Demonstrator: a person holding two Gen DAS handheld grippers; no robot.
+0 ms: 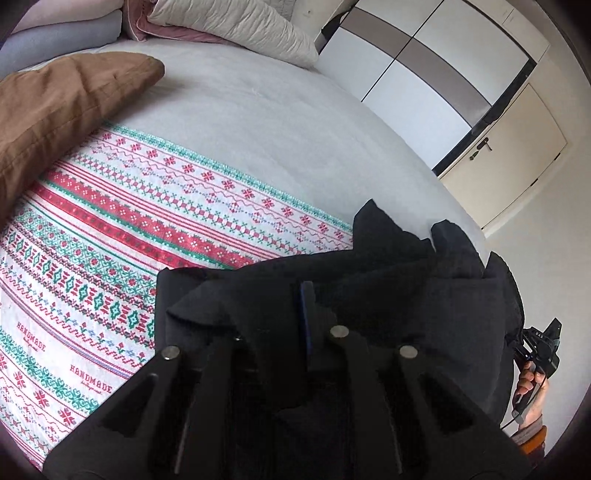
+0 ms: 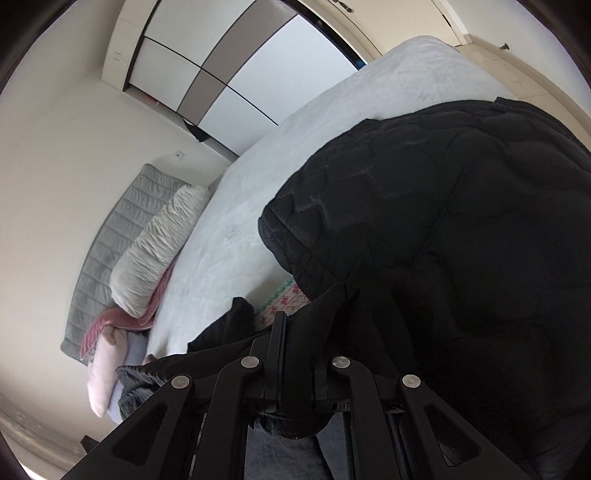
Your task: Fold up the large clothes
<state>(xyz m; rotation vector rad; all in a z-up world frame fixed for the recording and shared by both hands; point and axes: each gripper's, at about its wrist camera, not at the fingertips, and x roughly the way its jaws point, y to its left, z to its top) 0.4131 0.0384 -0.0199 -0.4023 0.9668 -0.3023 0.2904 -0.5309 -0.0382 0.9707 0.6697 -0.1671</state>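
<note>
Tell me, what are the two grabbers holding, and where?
Both hold the black jacket by its fabric edge: left gripper, right gripper.

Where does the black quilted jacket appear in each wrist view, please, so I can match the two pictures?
Left wrist view: the black quilted jacket fills the lower centre and right, bunched just ahead of the tool.
Right wrist view: the jacket covers the right half, draped over the bed.
Shared landmark: the white pillow at the head of the bed.

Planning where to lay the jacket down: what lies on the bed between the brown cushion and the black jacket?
In the left wrist view, the patterned cloth on the bed lies between the brown cushion and the black jacket.
</note>
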